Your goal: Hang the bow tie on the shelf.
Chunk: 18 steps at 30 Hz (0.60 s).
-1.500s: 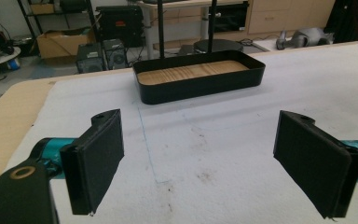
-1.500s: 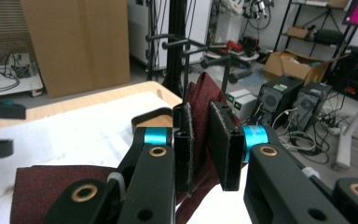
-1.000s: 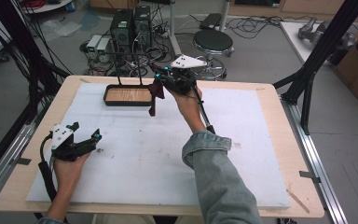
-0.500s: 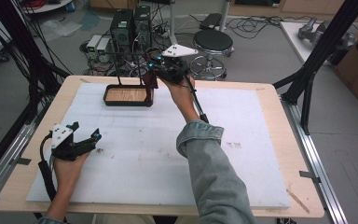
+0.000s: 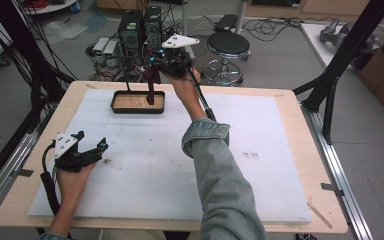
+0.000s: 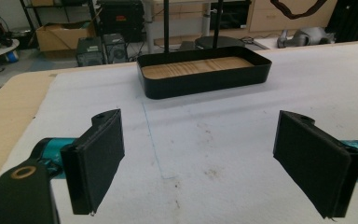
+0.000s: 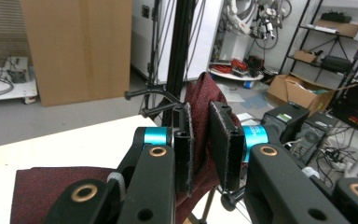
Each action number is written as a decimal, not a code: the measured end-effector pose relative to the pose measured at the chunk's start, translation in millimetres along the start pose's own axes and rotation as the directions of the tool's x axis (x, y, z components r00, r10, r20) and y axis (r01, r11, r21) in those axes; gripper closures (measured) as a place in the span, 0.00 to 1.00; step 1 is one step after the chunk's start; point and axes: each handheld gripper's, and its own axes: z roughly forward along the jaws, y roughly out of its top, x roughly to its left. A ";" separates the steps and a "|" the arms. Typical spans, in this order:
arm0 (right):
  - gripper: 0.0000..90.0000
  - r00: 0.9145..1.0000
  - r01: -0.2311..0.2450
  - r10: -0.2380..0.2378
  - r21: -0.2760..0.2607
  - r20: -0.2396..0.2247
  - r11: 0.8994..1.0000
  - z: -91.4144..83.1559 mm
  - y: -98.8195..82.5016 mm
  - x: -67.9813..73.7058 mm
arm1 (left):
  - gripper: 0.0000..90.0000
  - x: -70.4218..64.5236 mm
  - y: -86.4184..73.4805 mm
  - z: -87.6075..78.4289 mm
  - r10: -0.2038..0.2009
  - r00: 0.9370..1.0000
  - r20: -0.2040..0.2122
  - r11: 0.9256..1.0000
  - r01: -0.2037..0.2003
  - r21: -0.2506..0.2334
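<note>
At the near left of the counter (image 5: 290,107), the left gripper (image 5: 92,152) is held low over the white mat (image 5: 145,170), its jaws spread wide with nothing between them. Faint stains and a thin blue line are seen on the mat just ahead of it in the left gripper view. Farther off, toward the far left of the mat, a black tray (image 5: 137,102) with a wooden floor is set, and thin black posts (image 6: 166,25) rise from its far side. A dark red cloth (image 7: 205,100) is pinched between the jaws of the right gripper (image 5: 167,62), which is held high above the tray's right end. The cloth is coarse and speckled; it hangs as a narrow strip down toward the tray, and part of it is draped below the jaws in the right gripper view. Beyond the far edge, computer towers (image 5: 140,25) and a round stool (image 5: 228,45) stand on the floor.
</note>
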 end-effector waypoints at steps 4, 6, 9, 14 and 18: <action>0.89 1.000 0.015 -0.015 0.015 0.015 1.000 4.7 -1.9 -5.5 | 0.18 0.6 0.0 -0.1 0.003 1.000 0.002 1.000 -0.003 0.005; 0.89 0.999 0.014 -0.015 0.041 0.033 0.999 6.9 -5.7 -13.5 | 0.18 0.3 -0.1 0.2 0.004 1.000 0.006 1.000 -0.004 0.010; 0.89 0.998 0.006 -0.010 0.065 0.057 0.998 5.9 -9.3 -19.5 | 0.18 0.7 -0.3 0.7 0.005 1.000 0.006 1.000 -0.005 0.012; 0.89 0.997 0.021 -0.028 0.103 0.068 0.994 6.8 -12.4 -21.7 | 0.18 1.6 -0.3 0.4 0.002 1.000 0.005 1.000 -0.002 0.011; 0.89 0.995 0.053 -0.065 0.148 0.073 0.988 13.2 -16.8 -18.8 | 0.18 1.7 -0.1 -0.1 0.000 1.000 0.007 1.000 0.000 0.010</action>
